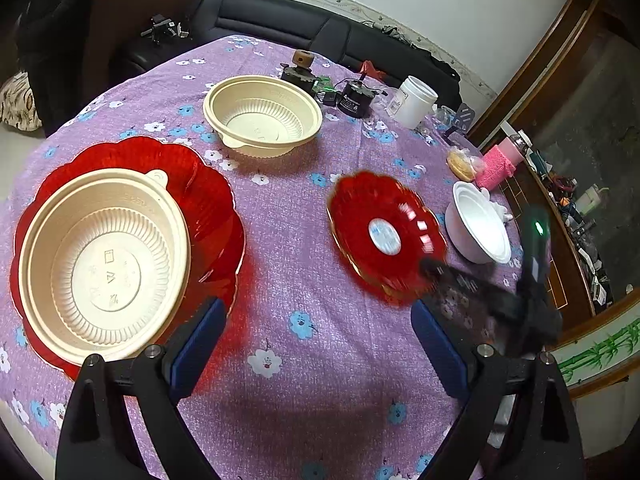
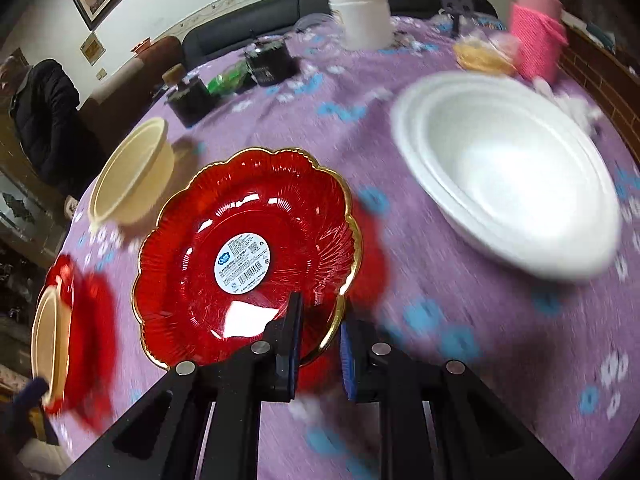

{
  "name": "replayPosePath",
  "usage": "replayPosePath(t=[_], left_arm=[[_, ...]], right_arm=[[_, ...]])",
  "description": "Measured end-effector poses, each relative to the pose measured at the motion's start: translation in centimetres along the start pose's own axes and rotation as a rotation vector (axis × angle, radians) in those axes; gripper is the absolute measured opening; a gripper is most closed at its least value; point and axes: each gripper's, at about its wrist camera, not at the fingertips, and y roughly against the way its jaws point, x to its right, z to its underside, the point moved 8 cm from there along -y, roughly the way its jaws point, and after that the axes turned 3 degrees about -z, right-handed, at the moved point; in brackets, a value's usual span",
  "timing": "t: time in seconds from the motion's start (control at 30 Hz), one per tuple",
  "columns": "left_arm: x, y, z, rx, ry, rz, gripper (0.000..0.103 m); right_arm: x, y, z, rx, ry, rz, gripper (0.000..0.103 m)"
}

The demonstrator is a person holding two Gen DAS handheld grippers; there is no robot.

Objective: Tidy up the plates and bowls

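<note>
My right gripper (image 2: 320, 320) is shut on the near rim of a red scalloped plate (image 2: 248, 256) with a gold edge and a white label, and holds it tilted above the table; it also shows in the left wrist view (image 1: 384, 236), blurred. My left gripper (image 1: 316, 320) is open and empty above the cloth. Left of it a cream ribbed bowl (image 1: 104, 264) sits on a second red plate (image 1: 208, 200). Another cream bowl (image 1: 262, 114) stands further back. Stacked white bowls (image 2: 508, 172) stand at the right.
The round table (image 1: 288, 240) has a purple flowered cloth. At its far side stand a white jar (image 1: 414, 100), a black canister (image 1: 354, 98), a pink knitted cup (image 1: 500, 164) and a small cake (image 1: 460, 164). A dark sofa lies behind; a person stands at the far left.
</note>
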Motion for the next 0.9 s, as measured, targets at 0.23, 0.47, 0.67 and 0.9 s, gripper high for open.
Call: replayPosePath(t=[0.23, 0.47, 0.67, 0.9], left_arm=[[1.4, 0.1, 0.7, -0.001, -0.024, 0.002, 0.093], [3.2, 0.2, 1.4, 0.000, -0.062, 0.003, 0.093], [3.6, 0.3, 1.9, 0.002, -0.083, -0.014, 0.093], [4.1, -0.8, 2.7, -0.024, -0.086, -0.009, 0.093]], right_arm=[[3.3, 4.0, 4.9, -0.038, -0.010, -0.025, 0.017], [4.6, 6.0, 7.6, -0.058, 0.029, -0.045, 0.017], [4.4, 6.6, 8.4, -0.053, 0.083, -0.063, 0.018], [5.4, 7.9, 10.2, -0.066, 0.133, -0.091, 0.018]])
